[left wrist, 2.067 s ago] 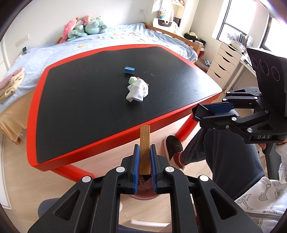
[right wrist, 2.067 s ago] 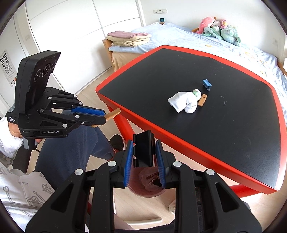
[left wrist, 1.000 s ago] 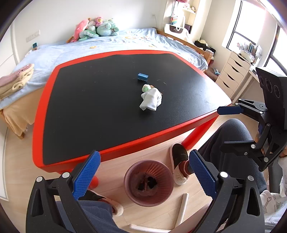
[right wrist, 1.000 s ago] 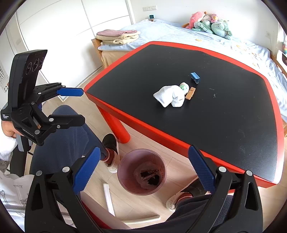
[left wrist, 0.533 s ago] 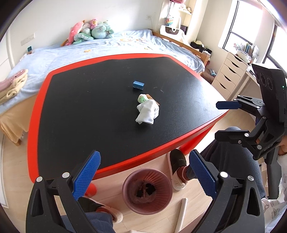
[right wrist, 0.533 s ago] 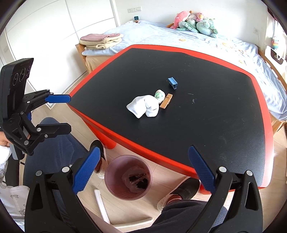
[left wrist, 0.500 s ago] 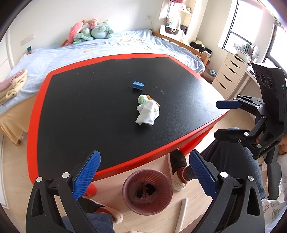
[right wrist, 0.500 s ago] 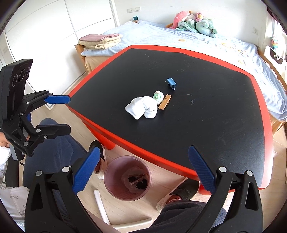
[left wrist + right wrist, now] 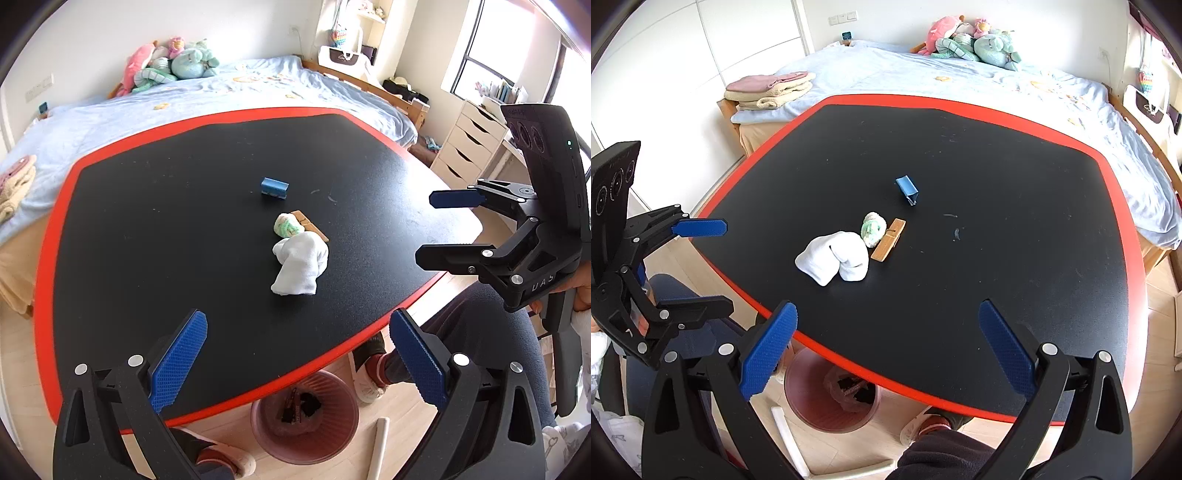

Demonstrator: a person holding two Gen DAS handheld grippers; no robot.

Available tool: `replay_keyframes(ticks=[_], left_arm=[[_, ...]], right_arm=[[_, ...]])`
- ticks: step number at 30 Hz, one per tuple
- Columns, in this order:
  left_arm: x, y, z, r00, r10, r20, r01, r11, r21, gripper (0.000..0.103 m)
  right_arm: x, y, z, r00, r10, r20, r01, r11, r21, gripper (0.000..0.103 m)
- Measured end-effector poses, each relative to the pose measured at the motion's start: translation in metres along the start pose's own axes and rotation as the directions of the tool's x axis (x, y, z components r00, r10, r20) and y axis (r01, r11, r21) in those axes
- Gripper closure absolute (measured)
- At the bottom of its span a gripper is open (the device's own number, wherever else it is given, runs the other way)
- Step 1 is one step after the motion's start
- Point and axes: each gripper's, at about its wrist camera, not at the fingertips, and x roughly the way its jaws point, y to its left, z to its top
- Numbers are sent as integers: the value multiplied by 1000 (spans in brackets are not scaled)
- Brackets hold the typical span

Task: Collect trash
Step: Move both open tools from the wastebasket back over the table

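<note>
While both grippers hover above the near edge of the black counter (image 9: 147, 229), the left gripper (image 9: 299, 363) and the right gripper (image 9: 886, 349) have their jaws spread wide and hold nothing. Mid-counter lie a white sock (image 9: 300, 264), a green-white wad (image 9: 287, 226) touching it, a wooden clothespin (image 9: 888, 240) beside them and a blue binder clip (image 9: 907, 189) farther off. The pink trash bin (image 9: 306, 428) stands on the floor under the near edge.

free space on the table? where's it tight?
Most of the table is bare: the wide black stretch to the right of the wooden clothespin, and the near strip before the white sock. Crowded only mid-table, where sock, green-white wad and clothespin bunch together, with the blue binder clip just behind.
</note>
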Motion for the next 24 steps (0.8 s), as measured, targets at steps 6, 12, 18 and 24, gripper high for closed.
replay_keyframes(ticks=[6, 12, 18, 24], left_arm=[[19, 4, 6, 1000, -16, -12, 16, 1000, 4, 8], [35, 4, 11, 999, -37, -23, 38, 999, 14, 8], [49, 5, 15, 998, -54, -29, 54, 998, 13, 8], [63, 6, 18, 997, -68, -41, 69, 998, 15, 21]], right_arm=[[18, -11, 13, 1000, -1, -12, 2, 1000, 21, 6], [36, -20, 22, 1000, -1, -25, 3, 999, 43, 6], [53, -27, 29, 999, 3, -38, -1, 998, 60, 6], [71, -29, 38, 998, 17, -52, -13, 998, 63, 6]])
